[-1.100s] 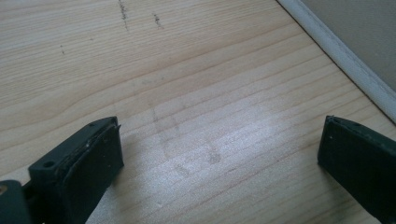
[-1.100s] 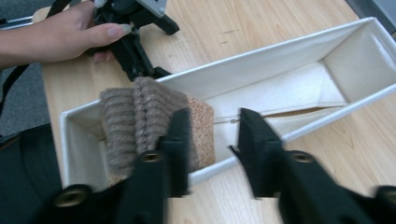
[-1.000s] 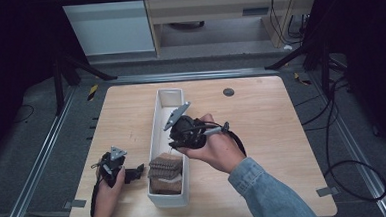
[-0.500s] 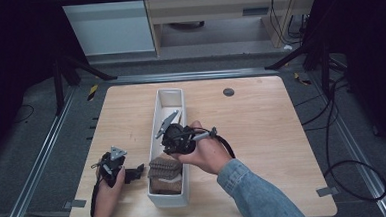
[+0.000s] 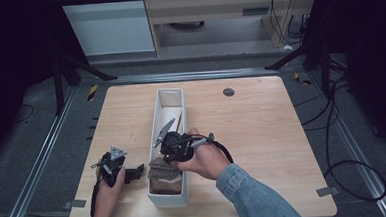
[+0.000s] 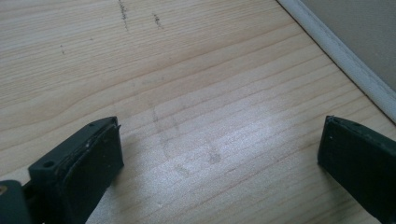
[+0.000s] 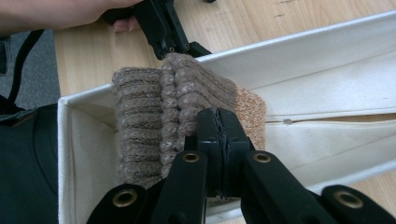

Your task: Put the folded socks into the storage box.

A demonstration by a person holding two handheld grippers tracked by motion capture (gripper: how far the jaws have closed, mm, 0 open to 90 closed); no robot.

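Observation:
A long white fabric bin (image 5: 170, 93) lies lengthwise on the wooden table (image 5: 261, 120). A brown ribbed knit bundle (image 5: 163, 171) fills its near end, also seen close up (image 7: 149, 107) with an orange-tan knit piece (image 7: 250, 108) beside it. My right gripper (image 7: 218, 117) hovers just over this bundle, jaws pressed flat together with nothing between them; they have just been closing. From above, the right gripper (image 5: 164, 152) sits over the bin. My left gripper (image 5: 135, 170) rests on the table left of the bin, jaws wide open (image 6: 219, 149) over bare wood.
The bin's far half (image 7: 327, 135) holds a flat cream liner. A small dark round disc (image 5: 228, 91) lies at the table's far side. A shelf unit (image 5: 216, 17) stands beyond the table. Metal rails and cables run along the floor on both sides.
My right hand has moved left and down from beside the bin to above the knit bundle at its near end. The left hand has stayed in place.

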